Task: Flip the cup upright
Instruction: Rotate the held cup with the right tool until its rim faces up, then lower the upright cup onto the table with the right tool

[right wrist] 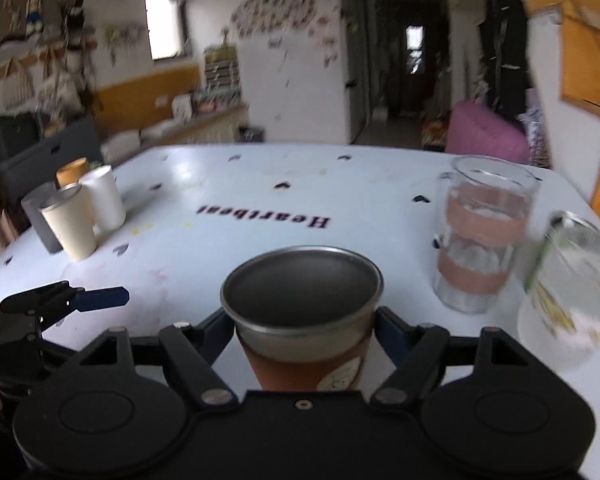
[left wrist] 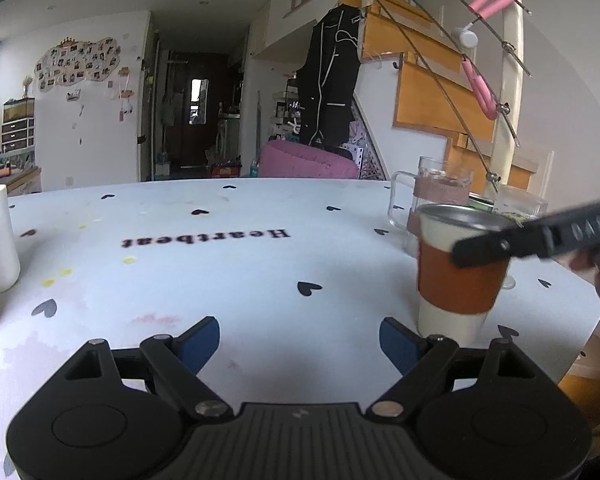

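Observation:
The cup [left wrist: 458, 276] is white with a brown sleeve and a metal rim. It stands mouth up on the white table [left wrist: 260, 264] at the right of the left wrist view. In the right wrist view the cup [right wrist: 304, 320] sits between the fingers of my right gripper [right wrist: 304, 330], which is closed on its brown sleeve. The right gripper's finger [left wrist: 540, 236] crosses the cup in the left wrist view. My left gripper [left wrist: 300, 342] is open and empty, low over the table, left of the cup. It also shows in the right wrist view [right wrist: 96, 298].
A glass mug with a pink band [right wrist: 482, 236] and a clear jar [right wrist: 572, 284] stand just right of the cup. Several paper cups [right wrist: 80, 212] stand at the table's left. The table edge [left wrist: 596, 320] lies close on the right.

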